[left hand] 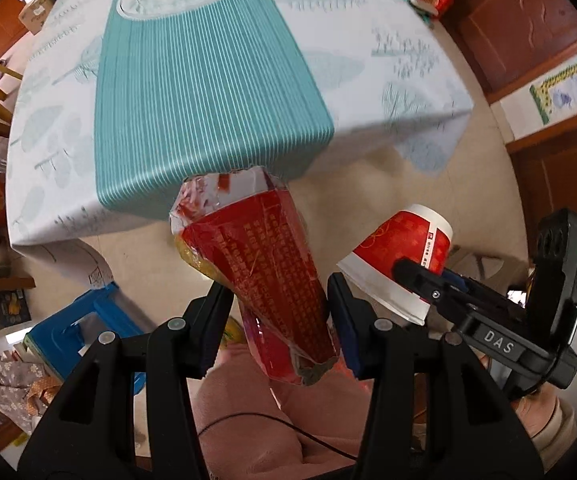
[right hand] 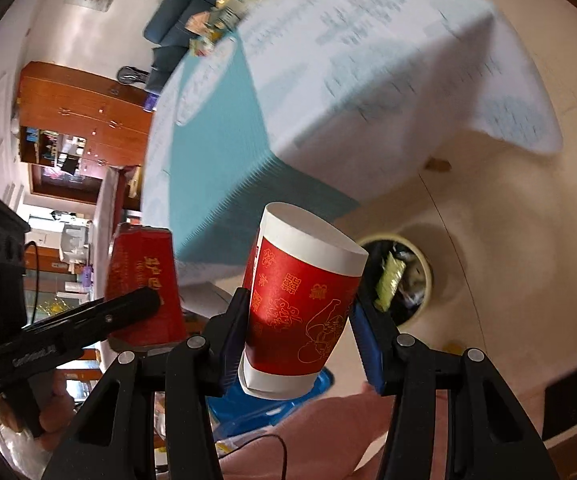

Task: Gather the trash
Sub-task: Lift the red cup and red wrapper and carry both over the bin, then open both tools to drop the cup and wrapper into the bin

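My left gripper [left hand: 282, 312] is shut on a red snack wrapper [left hand: 272, 264] with gold print, held in the air off the table's near edge. My right gripper [right hand: 294, 320] is shut on a red and white paper cup [right hand: 300, 304], held upside down. The cup also shows in the left wrist view [left hand: 396, 256], just right of the wrapper. The wrapper also shows in the right wrist view [right hand: 144, 284], left of the cup. A round trash bin [right hand: 404, 276] with litter inside stands on the floor beyond the cup, to its right.
A table with a white leaf-print cloth [left hand: 368, 60] and a teal striped runner [left hand: 204, 92] lies ahead. A blue plastic stool [left hand: 80, 332] stands on the floor at lower left. Wooden cabinets [left hand: 528, 20] line the right wall. My pink-clothed lap is below.
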A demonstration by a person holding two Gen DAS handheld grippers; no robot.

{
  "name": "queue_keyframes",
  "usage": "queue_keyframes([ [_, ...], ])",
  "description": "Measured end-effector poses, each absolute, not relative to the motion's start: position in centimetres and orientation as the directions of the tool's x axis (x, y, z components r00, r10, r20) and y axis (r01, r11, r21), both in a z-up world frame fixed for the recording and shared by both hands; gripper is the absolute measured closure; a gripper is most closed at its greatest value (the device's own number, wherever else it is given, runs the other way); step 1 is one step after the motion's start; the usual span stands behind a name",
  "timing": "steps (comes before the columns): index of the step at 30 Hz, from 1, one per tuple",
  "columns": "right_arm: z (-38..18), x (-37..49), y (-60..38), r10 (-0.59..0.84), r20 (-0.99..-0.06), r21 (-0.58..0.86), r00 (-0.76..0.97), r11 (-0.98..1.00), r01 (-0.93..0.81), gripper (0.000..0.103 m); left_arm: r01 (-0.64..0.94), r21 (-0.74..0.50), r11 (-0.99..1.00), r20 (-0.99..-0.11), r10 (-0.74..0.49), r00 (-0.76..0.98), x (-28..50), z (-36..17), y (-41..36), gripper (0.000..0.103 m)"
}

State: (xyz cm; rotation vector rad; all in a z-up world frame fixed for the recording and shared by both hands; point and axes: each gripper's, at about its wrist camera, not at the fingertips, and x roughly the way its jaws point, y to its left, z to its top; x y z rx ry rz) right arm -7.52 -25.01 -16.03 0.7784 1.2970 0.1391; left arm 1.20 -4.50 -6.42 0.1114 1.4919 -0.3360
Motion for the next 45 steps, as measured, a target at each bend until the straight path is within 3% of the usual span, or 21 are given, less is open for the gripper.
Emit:
queue_keyframes([
  [24,-36.2,-13.5,-22.1,0.395,-0.906,0.418,0.153,0.771,0.481,0.054,0.302,-0.074,0.95,-0.997,-0.069,-0.029,1.0,-30.9,-3.1,0.058],
  [36,-42.3,-12.9,-21.2,0.363,-0.922,0.379,0.136,0.767,0.517,0.054,0.352,-0.071,0.933,-0.997,-0.055,-0.054,1.7,-38.6,-4.7,0.057],
  [39,-42.8,-12.5,-20.9,0.356,-0.925,0.373,0.136,0.772,0.514,0.054,0.349,-0.067,0.935,-0.997,-0.05,-0.056,2.2,-39.8,-4.5,0.049],
  [42,-43.1,-11.9,-20.6,0.351,-0.927,0.368,0.134,0.778,0.509,0.054,0.337,-0.07,0.939,-0.997,-0.054,-0.057,2.5,-40.5,-4.1,0.027],
  [45,-43.3,-11.5,-20.3,0.351,-0.927,0.368,0.131,0.783,0.502,0.054,0.324,-0.061,0.944,-0.998,-0.053,-0.033,2.8,-40.3,-3.2,0.027],
])
